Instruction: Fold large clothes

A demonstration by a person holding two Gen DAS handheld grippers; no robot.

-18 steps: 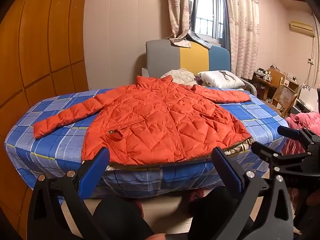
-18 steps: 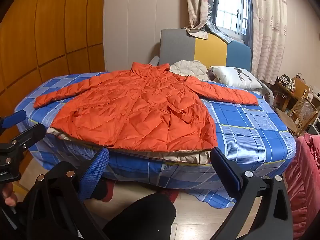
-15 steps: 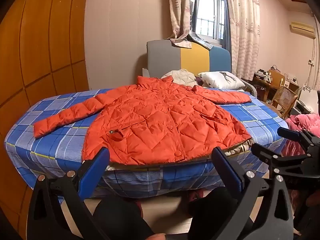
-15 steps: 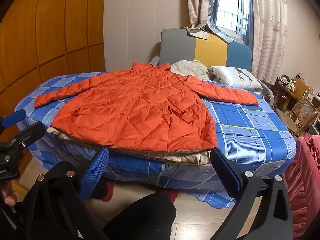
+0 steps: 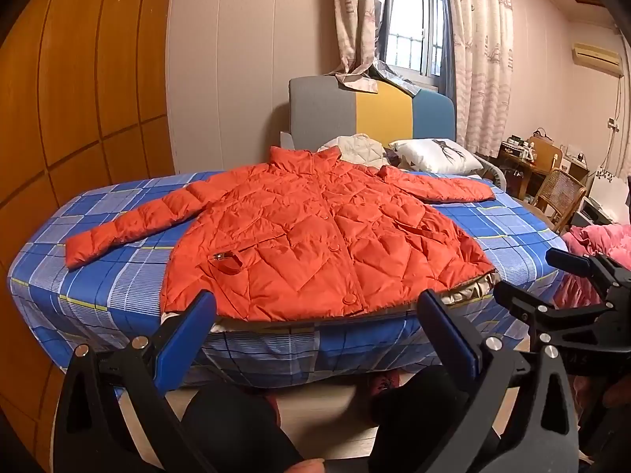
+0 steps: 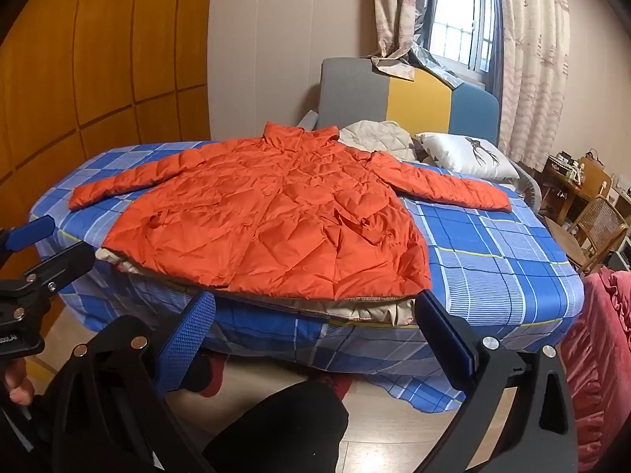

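Observation:
An orange quilted jacket (image 5: 315, 236) (image 6: 268, 220) lies flat and face up on the bed, both sleeves spread outward, its beige lining showing at the hem near the bed's front edge. My left gripper (image 5: 315, 315) hovers just short of that hem, jaws wide open and holding nothing. My right gripper (image 6: 313, 315) also hangs in front of the hem, toward the jacket's right corner, open and empty. Each gripper shows at the edge of the other's view: the right gripper (image 5: 560, 287) and the left gripper (image 6: 39, 252).
The bed (image 5: 110, 276) has a blue checked sheet (image 6: 493, 260), with a beige garment (image 6: 374, 138) and a white pillow (image 6: 465, 153) at its head. Wooden wardrobe (image 5: 79, 98) on the left; pink bedding (image 6: 599, 354), a wicker chair (image 6: 599, 224) and a desk on the right.

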